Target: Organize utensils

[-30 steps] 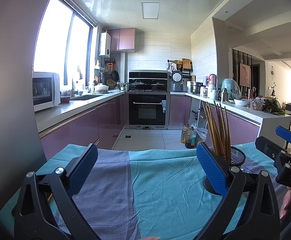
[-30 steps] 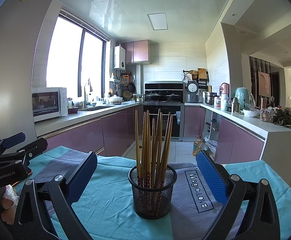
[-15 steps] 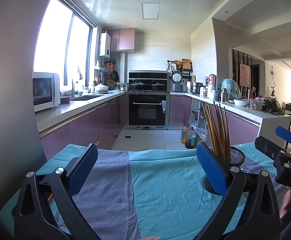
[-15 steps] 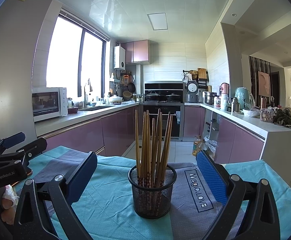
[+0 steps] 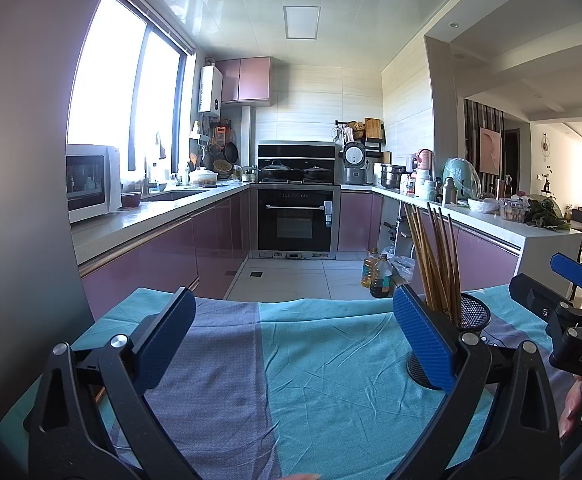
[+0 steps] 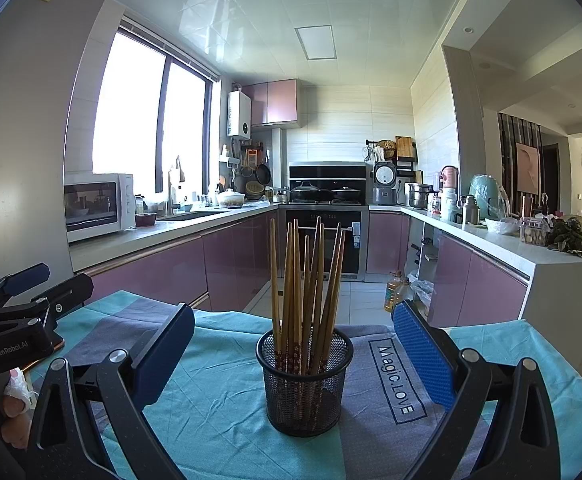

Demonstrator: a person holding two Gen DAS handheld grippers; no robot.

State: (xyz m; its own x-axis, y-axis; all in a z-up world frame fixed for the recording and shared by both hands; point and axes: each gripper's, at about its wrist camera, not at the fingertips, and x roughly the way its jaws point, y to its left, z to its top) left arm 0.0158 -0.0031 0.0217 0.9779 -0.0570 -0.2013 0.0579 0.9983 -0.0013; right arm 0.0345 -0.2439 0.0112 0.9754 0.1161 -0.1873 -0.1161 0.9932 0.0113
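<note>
Left wrist view: blue pad (image 5: 423, 344) hides mesh holder (image 5: 471, 314) (chopsticks (image 5: 435, 256) visible).

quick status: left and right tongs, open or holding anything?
Left tongs: open, holding nothing, over the teal tablecloth.
Right tongs: open, holding nothing, black mesh cup of wooden chopsticks ahead.

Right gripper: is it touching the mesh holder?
Apart. The right wrist view shows the right gripper open, cloth visible between each jaw and the mesh holder.
</note>
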